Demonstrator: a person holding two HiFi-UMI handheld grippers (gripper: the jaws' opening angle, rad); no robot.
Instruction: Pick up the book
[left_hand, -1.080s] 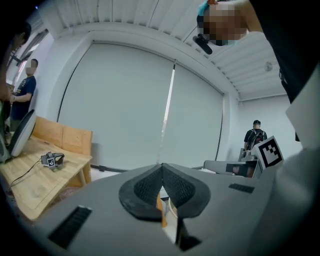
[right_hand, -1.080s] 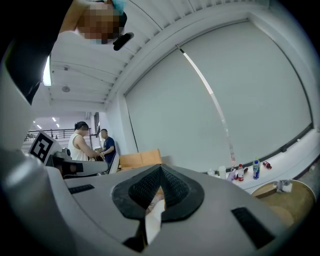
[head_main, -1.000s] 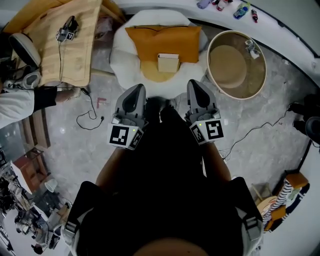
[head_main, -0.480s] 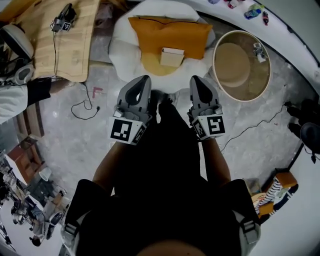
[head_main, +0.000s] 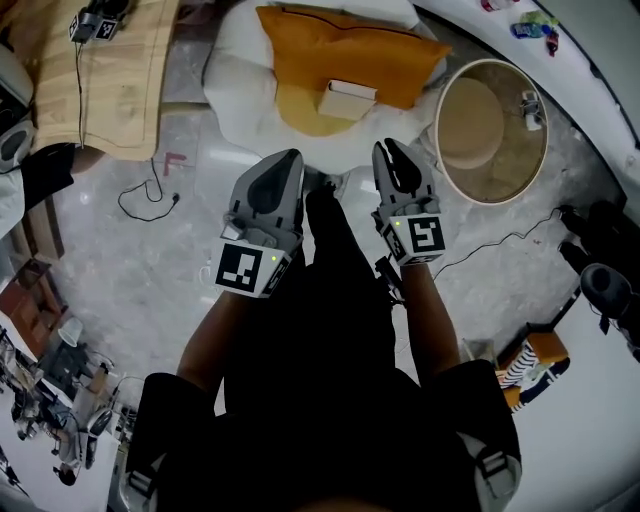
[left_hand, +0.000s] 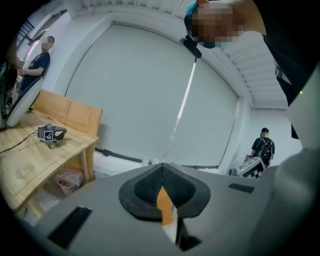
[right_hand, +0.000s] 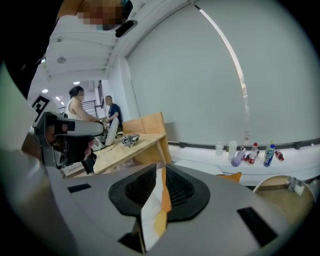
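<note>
This is looking like a robotics research lab rather than a home. A small grey device with a black-and-white square marker (left_hand: 51, 134) is lying cabled on a pale wooden workbench (left_hand: 30, 160), a thin black cable (head_main: 135, 212) is trailing loose across the grey speckled stone floor (head_main: 130, 285), and a plain, pale curved wall (left_hand: 145, 90) is closing the space off. People (right_hand: 76, 105) are standing at the workbench among dark equipment, and coloured plastic bottles (right_hand: 252, 152) are standing in a row along a white ledge (right_hand: 292, 162).
</note>
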